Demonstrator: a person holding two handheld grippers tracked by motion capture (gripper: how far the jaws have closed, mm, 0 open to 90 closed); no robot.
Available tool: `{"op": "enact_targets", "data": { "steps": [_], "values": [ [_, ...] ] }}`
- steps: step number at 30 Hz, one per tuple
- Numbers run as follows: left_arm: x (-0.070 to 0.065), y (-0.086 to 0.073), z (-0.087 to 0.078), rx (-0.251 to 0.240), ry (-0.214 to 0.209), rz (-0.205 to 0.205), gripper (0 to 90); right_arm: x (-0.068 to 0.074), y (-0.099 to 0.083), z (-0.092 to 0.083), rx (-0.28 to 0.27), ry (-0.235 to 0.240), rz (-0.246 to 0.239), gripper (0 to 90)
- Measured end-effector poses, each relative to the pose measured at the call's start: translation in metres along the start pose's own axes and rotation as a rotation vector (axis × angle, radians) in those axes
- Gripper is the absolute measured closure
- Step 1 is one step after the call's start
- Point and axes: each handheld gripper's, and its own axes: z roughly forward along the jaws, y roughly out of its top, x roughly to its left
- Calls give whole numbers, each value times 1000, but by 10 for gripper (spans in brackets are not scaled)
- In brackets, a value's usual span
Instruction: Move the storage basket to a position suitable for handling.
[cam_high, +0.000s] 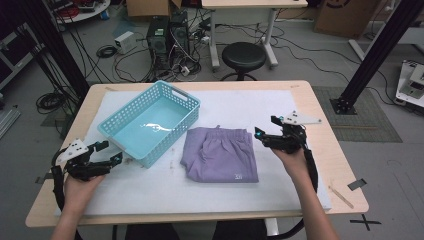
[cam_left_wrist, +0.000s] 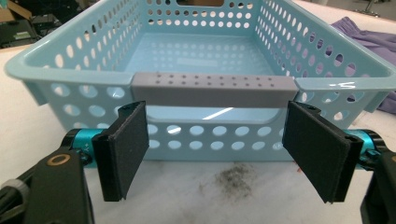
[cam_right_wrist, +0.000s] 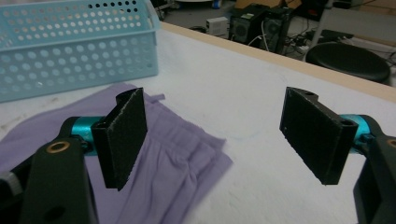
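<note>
The left claw (cam_high: 109, 152) gapes wide just short of the blue basket (cam_high: 150, 122), whose grey handle (cam_left_wrist: 214, 88) and a dusty smudge (cam_left_wrist: 233, 177) show clearly in the left gripper view. At three o'clock of the basket lie folded purple shorts (cam_high: 220, 152); the right claw (cam_high: 266, 131), wide too, hovers at their far right corner on the white-covered bench (cam_high: 150, 185).

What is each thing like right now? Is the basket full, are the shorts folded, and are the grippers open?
Basket: empty, upright on the table.
Shorts: folded flat, lying beside the basket, not in it.
Left gripper: open, holding nothing, facing the basket's grey handle.
Right gripper: open, holding nothing, at the shorts' corner.
</note>
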Motion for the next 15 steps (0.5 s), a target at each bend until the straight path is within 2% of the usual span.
{"op": "enact_targets", "data": {
  "steps": [2, 5, 6, 7, 13, 14, 15],
  "values": [
    [-1, 0, 1, 3, 8, 16, 226, 4, 10, 15, 6, 14, -5, 240],
    [1, 0, 0, 1, 2, 15, 228, 12, 26, 40, 24, 29, -12, 248],
    [1, 0, 0, 1, 2, 15, 228, 12, 26, 40, 24, 29, -12, 248],
    [0, 0, 1, 1, 6, 18, 227, 17, 36, 57, 36, 34, -20, 260],
    [1, -1, 1, -3, 7, 16, 227, 32, 65, 112, 76, 90, -8, 278],
    [2, -1, 1, -3, 4, 18, 227, 32, 65, 112, 76, 90, -8, 278],
    [2, -1, 1, -6, 2, 14, 227, 36, 72, 130, 93, 100, -10, 279]
  ]
}}
